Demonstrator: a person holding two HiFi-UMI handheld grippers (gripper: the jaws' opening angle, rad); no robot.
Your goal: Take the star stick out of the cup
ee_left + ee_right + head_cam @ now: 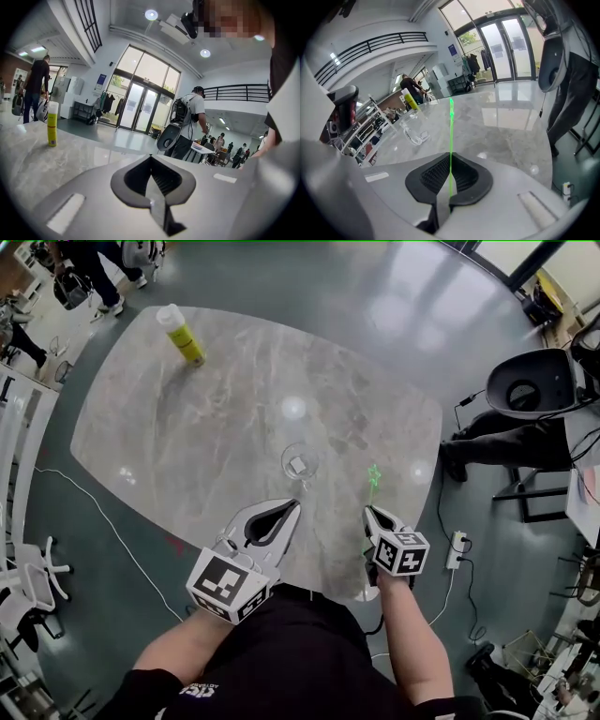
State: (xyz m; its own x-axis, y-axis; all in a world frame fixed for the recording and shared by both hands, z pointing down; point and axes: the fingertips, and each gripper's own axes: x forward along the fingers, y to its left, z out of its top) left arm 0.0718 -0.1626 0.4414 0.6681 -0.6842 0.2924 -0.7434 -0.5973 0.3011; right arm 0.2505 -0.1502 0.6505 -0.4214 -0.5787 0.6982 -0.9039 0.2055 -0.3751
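Observation:
The star stick (pixel 374 480) is thin and bright green with a small star on top. My right gripper (pixel 367 511) is shut on its lower end and holds it upright over the marble table (pixel 216 418), right of the cup. In the right gripper view the star stick (pixel 451 136) rises from between the shut jaws of the right gripper (pixel 450 154). The clear glass cup (pixel 300 463) stands near the table's front edge, and the cup (pixel 411 129) shows to the left in that view. My left gripper (pixel 295 504) sits just below the cup. The left gripper (pixel 151 158) is shut with nothing in it.
A yellow spray bottle (pixel 182 335) stands at the table's far left, and the bottle (pixel 52 123) shows in the left gripper view too. A dark chair (pixel 530 385) is at the right. A power strip (pixel 457 548) lies on the floor by the table's right edge. People stand beyond.

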